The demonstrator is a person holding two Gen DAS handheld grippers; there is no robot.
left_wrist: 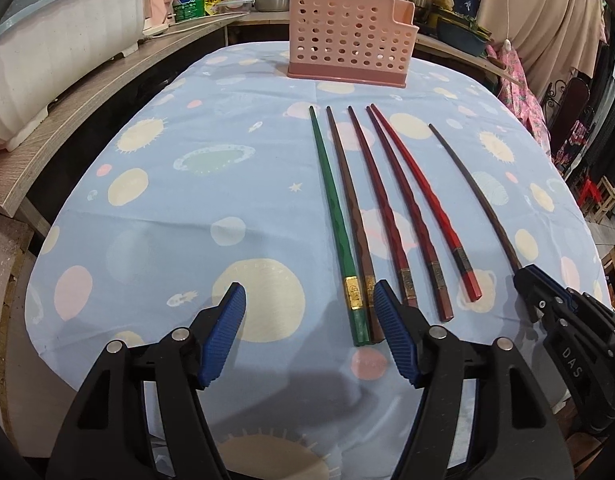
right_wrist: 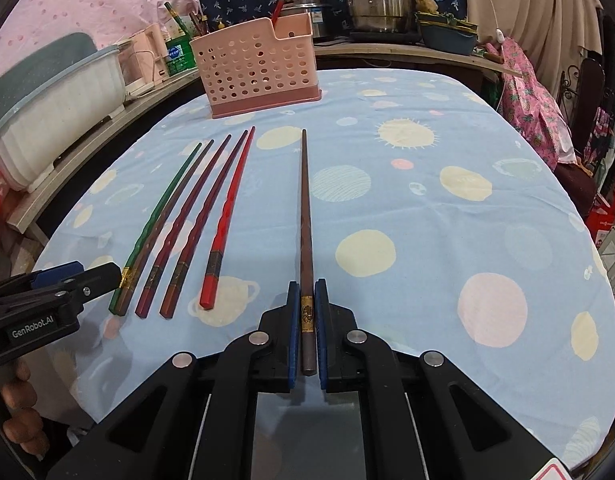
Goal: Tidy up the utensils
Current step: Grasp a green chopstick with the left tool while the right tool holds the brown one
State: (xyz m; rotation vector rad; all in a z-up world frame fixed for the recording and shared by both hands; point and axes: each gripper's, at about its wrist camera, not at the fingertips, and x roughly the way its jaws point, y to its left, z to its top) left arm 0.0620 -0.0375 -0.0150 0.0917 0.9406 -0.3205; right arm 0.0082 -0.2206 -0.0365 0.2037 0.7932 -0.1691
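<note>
Several chopsticks lie side by side on the blue patterned tablecloth (left_wrist: 179, 220): a green one (left_wrist: 334, 220), a brown one (left_wrist: 349, 216), two dark red ones (left_wrist: 383, 208) and a bright red one (left_wrist: 421, 200). My left gripper (left_wrist: 309, 292) is open just above their thick ends. The green chopstick's end lies between its fingers, close to the right pad, and no pad presses on it. My right gripper (right_wrist: 307, 288) is shut on a separate dark brown chopstick (right_wrist: 305, 208) near its gold band, tip pointing away. The pink perforated basket (right_wrist: 255, 68) stands at the table's far side with chopsticks in it.
A white dish rack (left_wrist: 55, 52) sits on the wooden shelf at the left. Steel pots (right_wrist: 375, 0) and bottles line the back counter. Pink floral cloth (right_wrist: 535, 108) hangs beyond the table's right edge. The person's fingers (right_wrist: 19, 400) show at the lower left.
</note>
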